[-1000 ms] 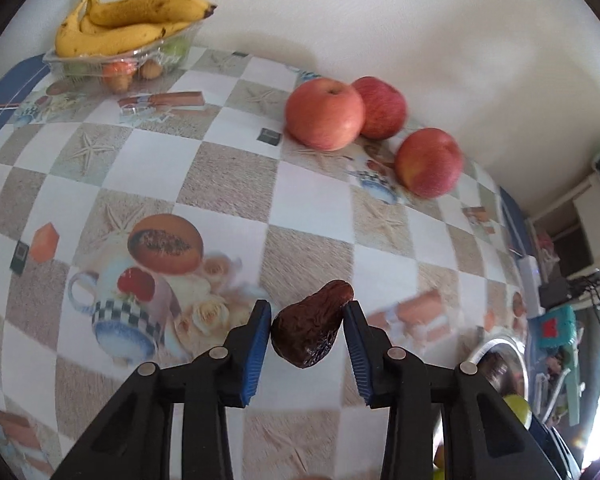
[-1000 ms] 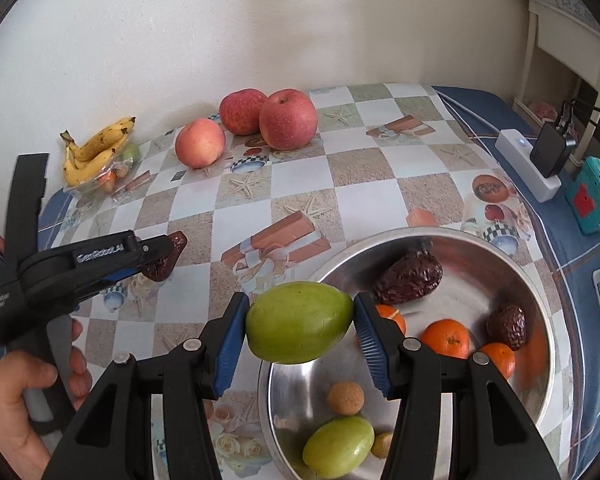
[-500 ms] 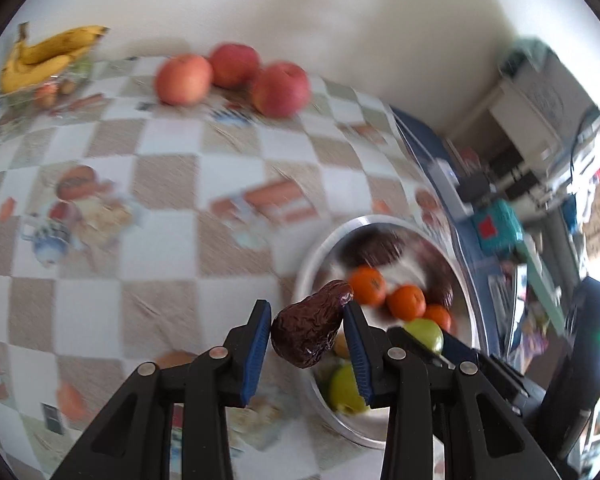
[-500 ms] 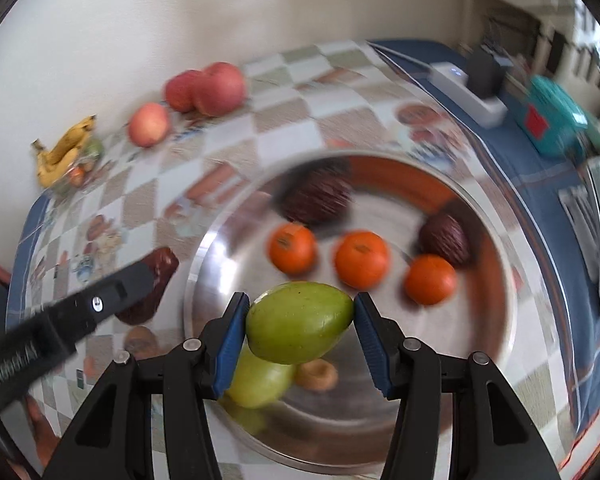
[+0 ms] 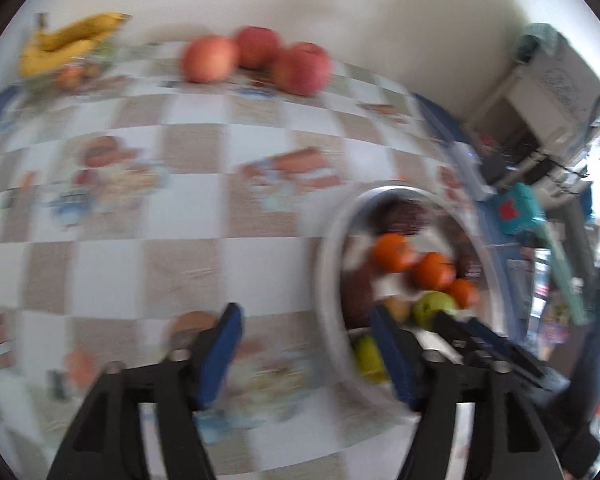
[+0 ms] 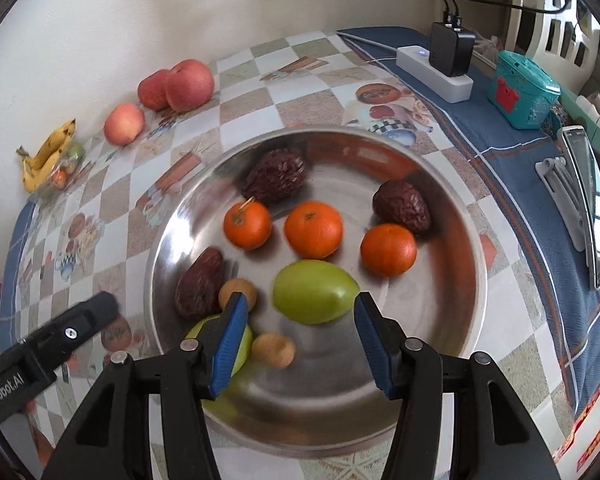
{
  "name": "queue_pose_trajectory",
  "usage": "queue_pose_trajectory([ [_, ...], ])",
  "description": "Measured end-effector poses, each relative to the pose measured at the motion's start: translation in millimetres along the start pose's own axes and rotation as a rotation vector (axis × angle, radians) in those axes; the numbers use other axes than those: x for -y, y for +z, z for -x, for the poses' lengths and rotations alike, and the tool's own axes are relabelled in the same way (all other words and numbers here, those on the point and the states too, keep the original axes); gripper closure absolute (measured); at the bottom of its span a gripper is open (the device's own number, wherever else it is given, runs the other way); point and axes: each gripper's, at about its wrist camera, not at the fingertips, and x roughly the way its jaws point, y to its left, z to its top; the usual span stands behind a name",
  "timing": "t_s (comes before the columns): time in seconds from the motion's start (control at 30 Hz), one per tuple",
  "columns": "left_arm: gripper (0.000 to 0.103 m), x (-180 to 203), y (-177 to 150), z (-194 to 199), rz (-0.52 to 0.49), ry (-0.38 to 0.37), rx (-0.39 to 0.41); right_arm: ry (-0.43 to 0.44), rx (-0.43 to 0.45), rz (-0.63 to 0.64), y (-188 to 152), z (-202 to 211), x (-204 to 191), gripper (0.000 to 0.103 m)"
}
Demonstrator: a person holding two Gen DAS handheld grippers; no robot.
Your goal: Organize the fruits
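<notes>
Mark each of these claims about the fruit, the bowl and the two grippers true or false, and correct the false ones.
1. The right gripper is clamped on a green fruit. False: it is open, and the green fruit lies in the metal bowl.
2. Three oranges sit in the bowl. True.
3. The left gripper holds a dark wrinkled fruit. False: it is open with nothing between its fingers.
4. Three apples sit on the table near the wall. True.
5. The bananas are inside the bowl. False: they lie at the far corner of the table.
</notes>
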Motion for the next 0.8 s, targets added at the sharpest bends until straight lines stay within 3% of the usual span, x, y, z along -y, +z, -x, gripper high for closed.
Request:
queue_pose_trajectory([
  [0.1,0.001,-21.1,-10.2,11.5,0.004,0.104,0.028,-0.005,0.008,0.025,-10.6,3.8,-7.8,0.024],
  [0.13,0.000,-28.0,-16.5,16.2,0.006,0.135,0.044,-0.006,0.010,0.034,-13.5,4.3,-10.5,0.022],
  [0.27,0.000,-47.9,-38.7,32.0,-0.003,0.212,0.076,0.021,0.015,0.067,-28.2,9.5,-21.9,0.017],
  [0.43,0.000,-65.6,-57.5,35.4,0.030,0.217,0.044,0.028,0.022,0.088,-38.6,14.4,-30.2,0.016],
  [0.53,0.000,-67.6,-58.7,32.5,0.042,0.211,0.025,0.028,0.025,0.097,-39.2,14.5,-33.2,0.016],
  [0.8,0.000,-68.4,-58.1,24.1,0.032,0.294,-0.026,0.015,0.013,0.086,-36.5,7.7,-31.5,0.016],
])
